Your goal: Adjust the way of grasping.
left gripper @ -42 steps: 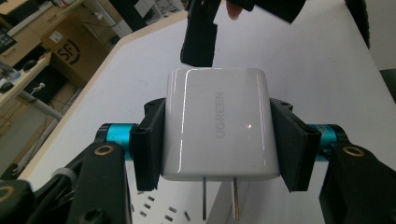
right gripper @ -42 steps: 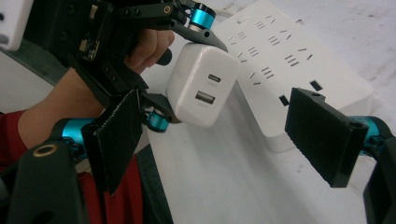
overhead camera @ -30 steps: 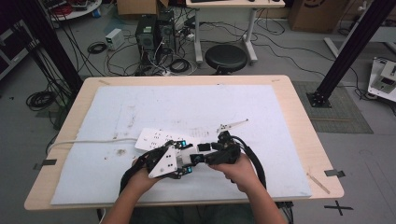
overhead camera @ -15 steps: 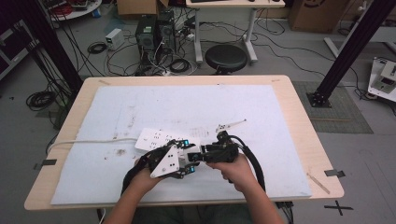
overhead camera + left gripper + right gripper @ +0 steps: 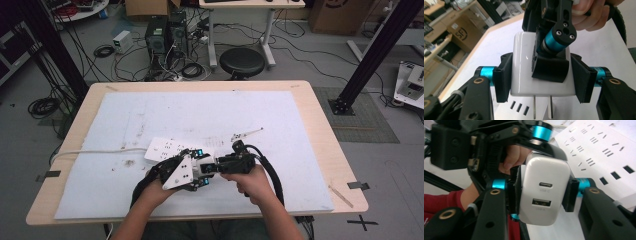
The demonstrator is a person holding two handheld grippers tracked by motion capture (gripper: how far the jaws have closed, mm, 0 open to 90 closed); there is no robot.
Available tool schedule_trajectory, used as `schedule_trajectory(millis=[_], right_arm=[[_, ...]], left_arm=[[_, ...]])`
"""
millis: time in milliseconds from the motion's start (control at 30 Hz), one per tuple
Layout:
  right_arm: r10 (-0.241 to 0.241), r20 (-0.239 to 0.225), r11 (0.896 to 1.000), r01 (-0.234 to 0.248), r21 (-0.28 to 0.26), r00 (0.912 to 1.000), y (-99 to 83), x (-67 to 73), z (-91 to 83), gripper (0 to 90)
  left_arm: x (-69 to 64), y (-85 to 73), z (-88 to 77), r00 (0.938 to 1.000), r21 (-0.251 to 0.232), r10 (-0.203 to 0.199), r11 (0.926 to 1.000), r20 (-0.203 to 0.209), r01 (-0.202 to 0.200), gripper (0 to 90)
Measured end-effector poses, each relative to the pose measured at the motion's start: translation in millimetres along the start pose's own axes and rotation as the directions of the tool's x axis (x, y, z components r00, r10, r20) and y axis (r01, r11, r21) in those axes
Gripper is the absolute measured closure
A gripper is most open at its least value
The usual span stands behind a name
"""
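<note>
Two claws clamped on one white charger [image 5: 544,190], left claw [image 5: 541,82], right claw [image 5: 541,192] just closed.

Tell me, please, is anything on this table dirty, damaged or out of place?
Yes, a little. The white mat has dark smudges and specks left of the power strip, so it looks dirty. A thin stick lies loose to the strip's right.

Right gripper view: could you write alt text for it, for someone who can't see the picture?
A white charger with two ports facing the camera is clamped between the black jaws of the right gripper. The left gripper grips it too, from above. A white power strip lies on the table behind.
</note>
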State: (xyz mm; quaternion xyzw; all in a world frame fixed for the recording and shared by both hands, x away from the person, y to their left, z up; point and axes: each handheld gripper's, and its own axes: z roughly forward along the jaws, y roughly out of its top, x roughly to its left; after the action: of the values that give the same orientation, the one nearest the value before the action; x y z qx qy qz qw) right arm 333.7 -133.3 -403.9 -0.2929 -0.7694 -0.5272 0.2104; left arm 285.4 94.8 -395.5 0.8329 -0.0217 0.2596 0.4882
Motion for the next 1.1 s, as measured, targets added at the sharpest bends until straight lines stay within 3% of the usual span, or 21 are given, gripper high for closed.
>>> schedule_trajectory(millis=[33,100,300,467,533,567,600,667,700,767,800,900,967,1033,1067,1100], right_arm=[[-0.01,0.001,1.0,0.01,-0.001,1.0,0.3,0.2,-0.1,62.7],[-0.011,0.025,1.0,0.012,-0.017,0.9996,0.8,0.9,-5.1,63.2],[-0.035,0.098,0.997,0.042,-0.069,0.9945,3.7,2.3,-28.4,63.3],[-0.068,0.144,0.99,0.085,-0.11,0.9872,5.4,5.2,-47.1,63.3],[-0.095,0.18,0.988,0.114,-0.101,0.9791,5.7,7.7,-51.7,63.3],[-0.095,0.18,0.988,0.114,-0.101,0.9791,5.7,7.7,-51.7,63.3],[-0.102,0.187,0.988,0.122,-0.098,0.9772,5.9,8.9,-53.9,63.3],[-0.147,0.234,0.981,0.172,-0.091,0.9611,5.5,14.0,-61.0,63.3],[-0.147,0.234,0.981,0.172,-0.091,0.9611,5.5,14.0,-61.0,63.3],[-0.184,0.256,0.975,0.21,-0.077,0.9491,5.5,16.3,-63.5,63.3],[-0.188,0.255,0.974,0.213,-0.073,0.9484,5.6,16.7,-64.1,63.3],[-0.199,0.267,0.973,0.223,-0.064,0.9429,5.9,17.3,-65.6,63.2],[-0.201,0.278,0.972,0.226,-0.059,0.9394,6.0,17.8,-66.0,63.2],[-0.206,0.295,0.973,0.227,-0.038,0.9328,6.7,18.1,-67.7,63.2],[-0.219,0.316,0.972,0.235,-0.013,0.9232,7.7,18.3,-70.2,63.2],[-0.228,0.332,0.97,0.241,0.001,0.9154,8.4,18.6,-71.7,63.2]], left_arm=[[0.5,0.1,0.1,1.0,0.0,-0.008,1.0,0.005,0.008,39.0],[0.1,0.1,-2.6,0.999,0.014,-0.011,0.9998,-0.044,0.011,29.8],[10.2,-5.6,-17.8,0.9943,0.011,-0.073,0.9972,-0.078,0.074,22.6],[26.7,-14.9,-36.9,0.9793,0.023,-0.182,0.9826,-0.089,0.184,20.2],[34.6,-18.2,-45.2,0.9745,0.041,-0.199,0.9781,-0.104,0.204,20.2],[34.6,-18.2,-45.2,0.9745,0.041,-0.199,0.9781,-0.104,0.204,20.2],[41.9,-20.7,-53.1,0.9686,0.058,-0.22,0.972,-0.116,0.228,20.2],[52.8,-23.4,-65.7,0.96,0.079,-0.246,0.963,-0.135,0.257,20.2],[52.8,-23.4,-65.7,0.96,0.079,-0.246,0.963,-0.135,0.257,20.2],[59.7,-24.6,-73.4,0.9526,0.087,-0.268,0.9555,-0.144,0.282,20.2],[65.3,-25.7,-80.8,0.9452,0.097,-0.29,0.947,-0.15,0.306,20.1],[70.4,-26.6,-88.0,0.9433,0.125,-0.291,0.9419,-0.16,0.312,19.6],[75.3,-27.8,-94.6,0.9396,0.149,-0.299,0.9343,-0.166,0.324,19.6],[80.1,-29.1,-100.6,0.9348,0.184,-0.314,0.9215,-0.166,0.342,18.5],[85.3,-31.1,-106.0,0.9348,0.228,-0.318,0.9094,-0.158,0.348,18.4],[87.6,-31.9,-108.6,0.9349,0.248,-0.317,0.9037,-0.159,0.349,18.4]])
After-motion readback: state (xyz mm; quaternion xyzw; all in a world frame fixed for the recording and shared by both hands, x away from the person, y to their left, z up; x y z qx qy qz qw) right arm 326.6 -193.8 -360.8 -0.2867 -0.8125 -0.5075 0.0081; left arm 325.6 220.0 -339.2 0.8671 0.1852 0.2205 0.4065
